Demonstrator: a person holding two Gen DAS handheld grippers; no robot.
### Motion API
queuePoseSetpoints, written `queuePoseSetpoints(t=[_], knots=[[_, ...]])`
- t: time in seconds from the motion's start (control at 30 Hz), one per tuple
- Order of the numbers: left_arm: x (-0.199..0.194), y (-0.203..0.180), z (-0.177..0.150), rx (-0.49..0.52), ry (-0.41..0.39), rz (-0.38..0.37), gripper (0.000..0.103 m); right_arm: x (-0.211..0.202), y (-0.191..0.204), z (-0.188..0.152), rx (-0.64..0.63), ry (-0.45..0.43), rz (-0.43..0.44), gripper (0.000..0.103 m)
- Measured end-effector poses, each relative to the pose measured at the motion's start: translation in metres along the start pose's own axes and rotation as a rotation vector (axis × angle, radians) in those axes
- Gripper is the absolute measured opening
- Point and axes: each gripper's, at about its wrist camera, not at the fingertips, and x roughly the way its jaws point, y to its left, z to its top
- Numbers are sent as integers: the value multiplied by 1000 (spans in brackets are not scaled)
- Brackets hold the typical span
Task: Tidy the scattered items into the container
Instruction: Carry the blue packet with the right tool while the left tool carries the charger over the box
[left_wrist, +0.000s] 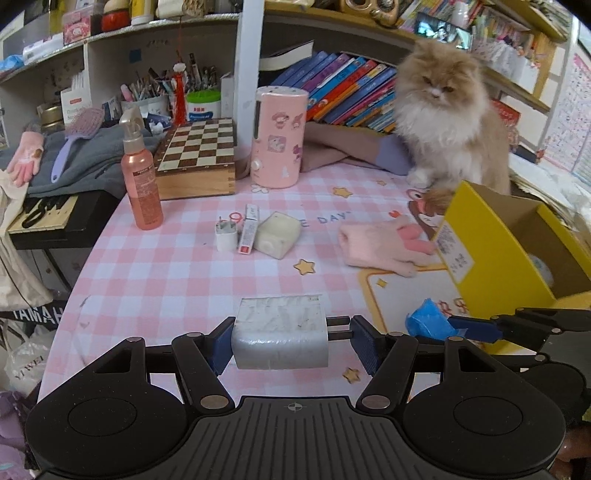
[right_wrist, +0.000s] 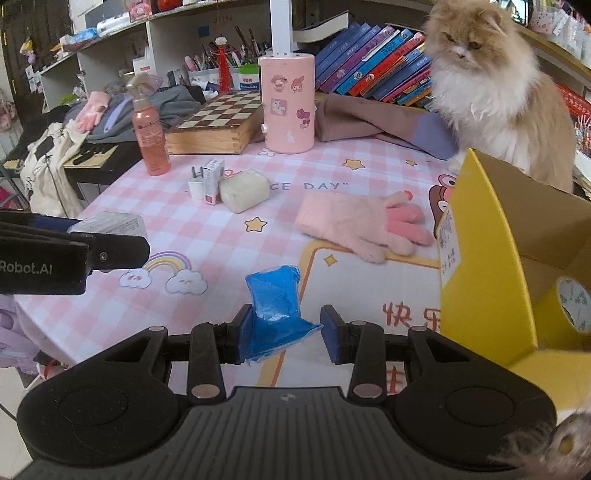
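Note:
My left gripper (left_wrist: 291, 345) is shut on a white plug adapter (left_wrist: 280, 338), its prongs against the right pad, held above the pink checked tablecloth (left_wrist: 166, 280). My right gripper (right_wrist: 288, 332) is shut on a crumpled blue packet (right_wrist: 275, 302), just left of the open yellow cardboard box (right_wrist: 480, 277). The left wrist view shows the box (left_wrist: 491, 258) at the right, with the blue packet (left_wrist: 428, 321) beside it. On the cloth lie a pink glove (left_wrist: 380, 247), a small white plug (left_wrist: 226, 236), a slim carton (left_wrist: 249, 229) and a cream block (left_wrist: 279, 234).
A fluffy cat (left_wrist: 443, 110) sits behind the box at the table's far right. A pink spray bottle (left_wrist: 142, 177), a wooden chess box (left_wrist: 199, 155) and a pink cylinder (left_wrist: 279, 140) stand at the back. A tape roll (right_wrist: 574, 306) lies inside the box.

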Motion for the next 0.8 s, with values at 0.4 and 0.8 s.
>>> queuePoseSetpoints(t=[0.4, 0.8], knots=[[-55, -23, -34, 34, -57, -51, 66, -55, 9, -40, 11, -28, -8, 37], [-88, -49, -65, 85, -60, -118, 66, -105, 8, -89, 65, -45, -65, 37]])
